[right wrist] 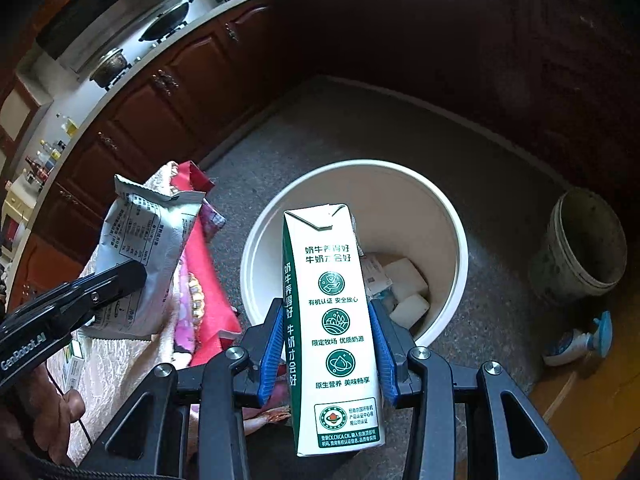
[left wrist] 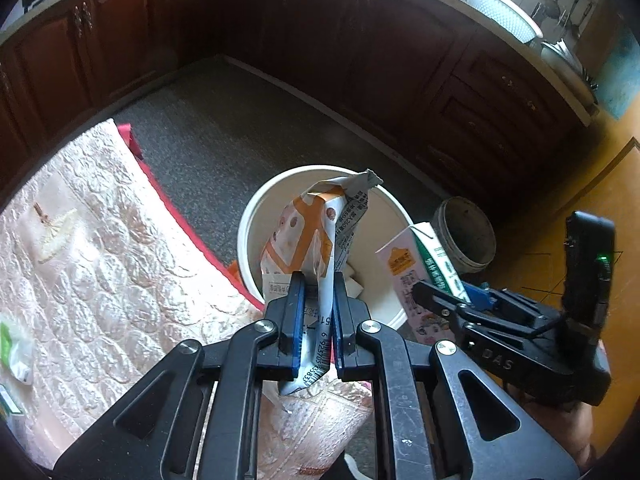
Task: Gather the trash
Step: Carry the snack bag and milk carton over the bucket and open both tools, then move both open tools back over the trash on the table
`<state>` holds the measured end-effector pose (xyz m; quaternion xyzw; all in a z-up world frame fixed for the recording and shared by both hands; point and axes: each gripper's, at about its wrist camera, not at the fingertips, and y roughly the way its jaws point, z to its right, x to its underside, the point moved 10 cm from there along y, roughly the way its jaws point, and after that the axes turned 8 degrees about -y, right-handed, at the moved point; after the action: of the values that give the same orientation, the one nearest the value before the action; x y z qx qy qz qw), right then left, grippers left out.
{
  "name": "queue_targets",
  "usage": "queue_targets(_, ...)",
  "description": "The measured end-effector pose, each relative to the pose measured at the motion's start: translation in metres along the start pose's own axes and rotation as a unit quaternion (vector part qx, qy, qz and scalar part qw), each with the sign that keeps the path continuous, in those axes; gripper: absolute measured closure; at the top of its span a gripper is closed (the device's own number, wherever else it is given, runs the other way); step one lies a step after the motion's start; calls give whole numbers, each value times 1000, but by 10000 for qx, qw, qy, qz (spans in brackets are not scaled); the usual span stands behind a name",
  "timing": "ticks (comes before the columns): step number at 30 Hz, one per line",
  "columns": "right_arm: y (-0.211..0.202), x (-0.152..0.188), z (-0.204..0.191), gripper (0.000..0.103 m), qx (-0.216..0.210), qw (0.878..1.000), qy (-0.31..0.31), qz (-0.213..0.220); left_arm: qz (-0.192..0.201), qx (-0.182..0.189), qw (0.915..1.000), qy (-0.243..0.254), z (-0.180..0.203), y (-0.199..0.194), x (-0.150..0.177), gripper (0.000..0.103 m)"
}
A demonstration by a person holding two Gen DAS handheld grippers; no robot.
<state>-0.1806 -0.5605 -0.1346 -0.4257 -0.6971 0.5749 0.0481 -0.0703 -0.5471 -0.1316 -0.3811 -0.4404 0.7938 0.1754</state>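
Note:
My left gripper (left wrist: pixel 317 280) is shut on a crumpled orange-and-silver snack wrapper (left wrist: pixel 308 232), which hangs over the near rim of a white trash bucket (left wrist: pixel 256 216). In the right wrist view that wrapper (right wrist: pixel 140 256) shows at the left, pinched by the left gripper (right wrist: pixel 132 276). My right gripper (right wrist: pixel 326 308) is shut on an upright white-and-green milk carton (right wrist: pixel 334 320), held above the near edge of the white bucket (right wrist: pixel 452 232). The carton (left wrist: pixel 416 272) and the right gripper (left wrist: pixel 424 292) show at the right of the left wrist view. White scraps (right wrist: pixel 404 284) lie in the bucket's bottom.
A pink quilted cover (left wrist: pixel 92 256) with a red edge lies at the left, with small litter on it. A dirty grey bucket (right wrist: pixel 580 240) stands to the right of the white one, with a spray bottle (right wrist: pixel 580 340) beside it. Dark wooden cabinets (left wrist: pixel 360 40) line the back.

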Motion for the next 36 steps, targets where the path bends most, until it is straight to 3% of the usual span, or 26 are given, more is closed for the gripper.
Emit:
queue_targets(2,6,1,1,64,-11,10000,56,-49,11,35,10000,-46,-4,0,-1,88)
queue_targets(4,10,2,5,52,63,9999,86,-42,-12,109,9999,-96,-7,0,-2,76)
queue_targets(7,14,4,8,51,113,9998,106,-86,-25,114,9999,-116,-10,2,-2,64)
queue_targets(19,8,7,5,51,124,9997,121,-147,56,-15,9998,-200,-27,-6,3,63)
queue_targets(36,-4,7,-40,46,73,9994,-333,-24,545,-727,9952,-363,-78,-52,22,61)
